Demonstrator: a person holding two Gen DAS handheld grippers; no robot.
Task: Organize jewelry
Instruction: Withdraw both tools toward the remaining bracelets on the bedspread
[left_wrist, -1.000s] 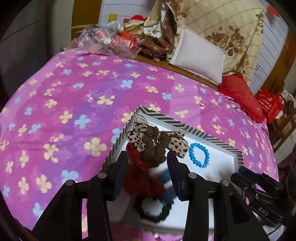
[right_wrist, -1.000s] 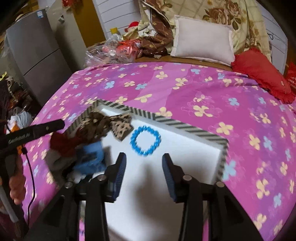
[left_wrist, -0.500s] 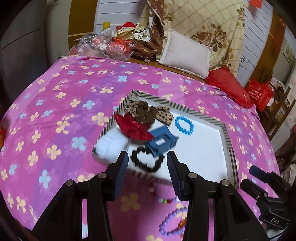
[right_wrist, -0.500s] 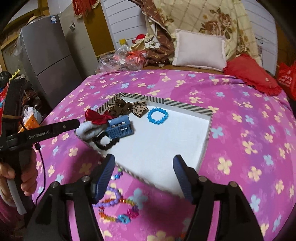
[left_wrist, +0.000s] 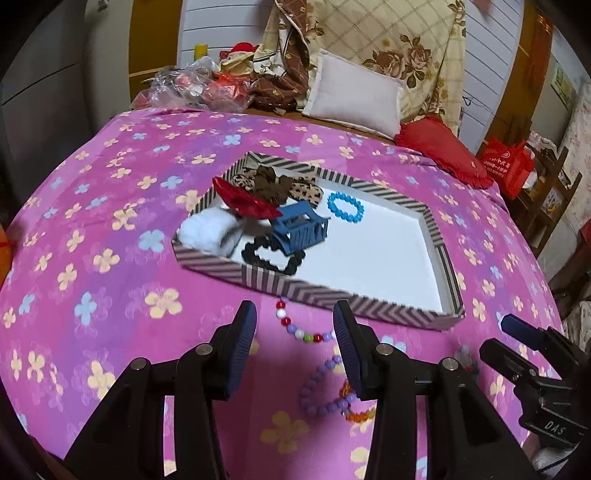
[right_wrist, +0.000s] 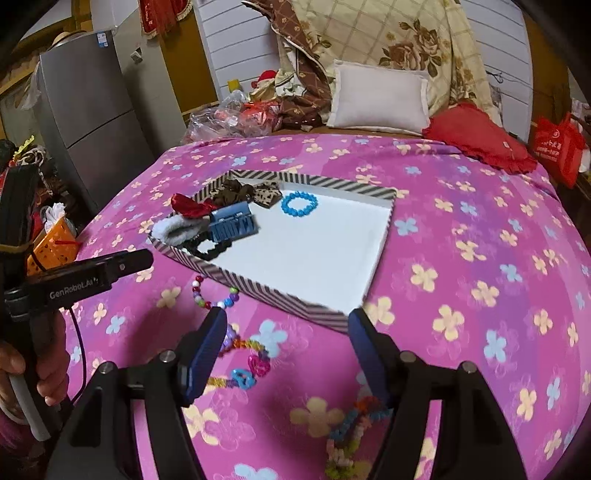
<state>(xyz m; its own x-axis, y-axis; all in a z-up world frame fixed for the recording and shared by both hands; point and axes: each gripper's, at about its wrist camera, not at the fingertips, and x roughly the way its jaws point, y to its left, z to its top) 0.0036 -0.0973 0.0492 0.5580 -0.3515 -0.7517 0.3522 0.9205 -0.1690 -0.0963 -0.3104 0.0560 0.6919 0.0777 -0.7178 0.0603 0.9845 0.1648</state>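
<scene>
A striped-rim white tray (left_wrist: 317, 293) (right_wrist: 280, 291) lies on the pink flowered bedspread. In it are a blue bead bracelet (left_wrist: 345, 206) (right_wrist: 299, 203), a blue claw clip (left_wrist: 301, 229) (right_wrist: 232, 223), a red bow (left_wrist: 245, 201), a leopard scrunchie (left_wrist: 273, 184), a black bead ring (left_wrist: 273, 258) and a white fluffy band (left_wrist: 207, 229). Loose bead bracelets (left_wrist: 325, 395) (right_wrist: 243, 362) lie in front of the tray. My left gripper (left_wrist: 293, 347) is open and empty, near the multicoloured bead string (left_wrist: 303, 332). My right gripper (right_wrist: 288, 350) is open wide and empty above the loose bracelets.
Pillows (right_wrist: 380, 99), a red cushion (right_wrist: 476, 136) and clutter (left_wrist: 199, 88) line the bed's far side. A grey fridge (right_wrist: 96, 122) stands left. A colourful braided band (right_wrist: 351, 432) lies near the front edge.
Both grippers have pulled back from over the tray to the near side of it. The right jaws have opened wider. The loose bracelets have come into view.
</scene>
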